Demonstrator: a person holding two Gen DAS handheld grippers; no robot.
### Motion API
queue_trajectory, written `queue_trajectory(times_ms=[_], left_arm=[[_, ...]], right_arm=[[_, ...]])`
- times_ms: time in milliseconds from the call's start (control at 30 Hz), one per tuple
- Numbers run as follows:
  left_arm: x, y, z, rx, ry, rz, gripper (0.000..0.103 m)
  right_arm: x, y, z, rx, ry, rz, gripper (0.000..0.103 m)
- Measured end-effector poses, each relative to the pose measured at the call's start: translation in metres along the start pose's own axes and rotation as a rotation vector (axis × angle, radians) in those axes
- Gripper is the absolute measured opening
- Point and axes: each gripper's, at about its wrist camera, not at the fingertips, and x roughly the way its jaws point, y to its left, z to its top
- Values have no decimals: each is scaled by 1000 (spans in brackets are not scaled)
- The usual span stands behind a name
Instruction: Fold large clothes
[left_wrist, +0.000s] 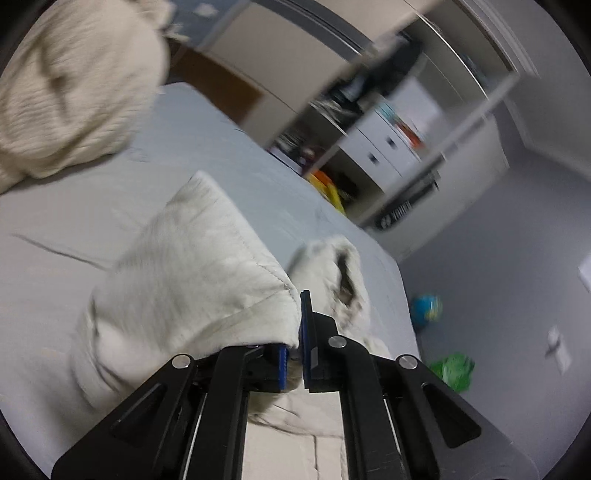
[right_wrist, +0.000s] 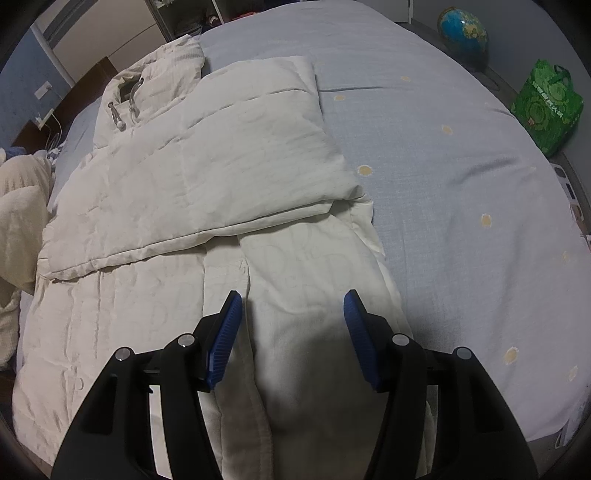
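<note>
A large cream padded jacket (right_wrist: 177, 206) lies flat on the light blue bed (right_wrist: 443, 177), collar at the far left, one sleeve (right_wrist: 229, 155) folded across its chest. My right gripper (right_wrist: 291, 332) is open and empty, hovering just above the jacket's lower part. In the left wrist view my left gripper (left_wrist: 297, 332) is shut on a fold of the cream jacket (left_wrist: 192, 273) and holds it raised above the bed (left_wrist: 229, 147); the cloth drapes over the left finger and hides it.
A cream fleecy blanket (left_wrist: 70, 85) lies at the head of the bed, also seen in the right wrist view (right_wrist: 18, 221). A globe (right_wrist: 463, 31) and a green bag (right_wrist: 546, 107) stand on the floor beyond the bed. Open wardrobe shelves (left_wrist: 388, 122) stand behind.
</note>
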Motion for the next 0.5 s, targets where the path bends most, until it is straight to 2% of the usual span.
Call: queue_trajectory(times_ms=[167,367,433,500], left_arm=[[48,-71,-44,168,91,-13,5],[123,-109,-105,305,234,48,6],[153,-111,-129,316,316,79,12],[175,-109,-148,322,377,109,31]], right_arm=[[-2,-4,0,20,-7,24,54],[-4,-7,1,32,-16,41,54],[-4,-8,1,38,-18,47,54],[-4,-9,0,41,-18,50,54]])
